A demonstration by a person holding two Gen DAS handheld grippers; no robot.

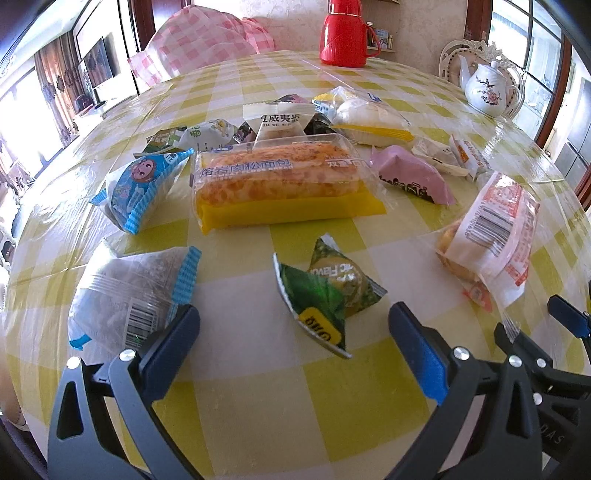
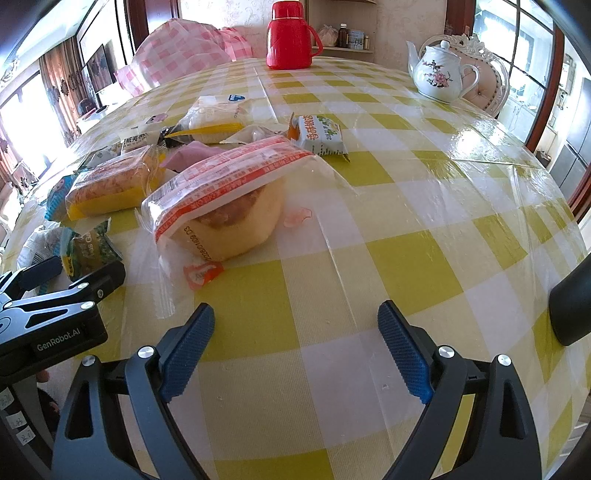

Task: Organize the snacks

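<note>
1. The left gripper (image 1: 293, 332) hangs low over the surface (image 1: 258, 387) with its fingers (image 1: 177, 332) spread wide and nothing between them. The small green packet (image 1: 325, 295) lies just ahead of the tips, slightly inside the gap but not touched by either finger.

2. The right gripper (image 2: 295, 332) is likewise spread and empty, its fingers (image 2: 402, 347) over bare checked cloth. The red-printed bun bag (image 2: 221, 206) lies ahead and to the left of its left finger, close but apart.

3. Beside the left gripper's left finger sits a clear blue-edged packet (image 1: 129, 295), so close that its crimped end seems to touch the fingertip.

4. Farther out, the rest of the snacks lie scattered and unsorted: the long meat-floss bread (image 1: 280, 181) on its yellow tray in the middle, a blue cartoon packet (image 1: 144, 188) to its left, a pink packet (image 1: 410, 173) to its right, and a loose cluster of smaller wrappers behind.

5. A red thermos (image 1: 345, 33) and a white teapot (image 1: 484, 85) stand at the far edge, well apart from the snacks.

6. Risks, judged from this layout:
   - The green packet stands tented on its corners; fingers closing on the crinkled film could squeeze it out sideways instead of holding it.
   - Closing now could also catch the blue-edged packet's seal and drag it along.
   - The two grippers are close together, so crossing reaches may collide.
   - The glossy cover over the cloth looks slippery, so nudged packets may skate.
</note>
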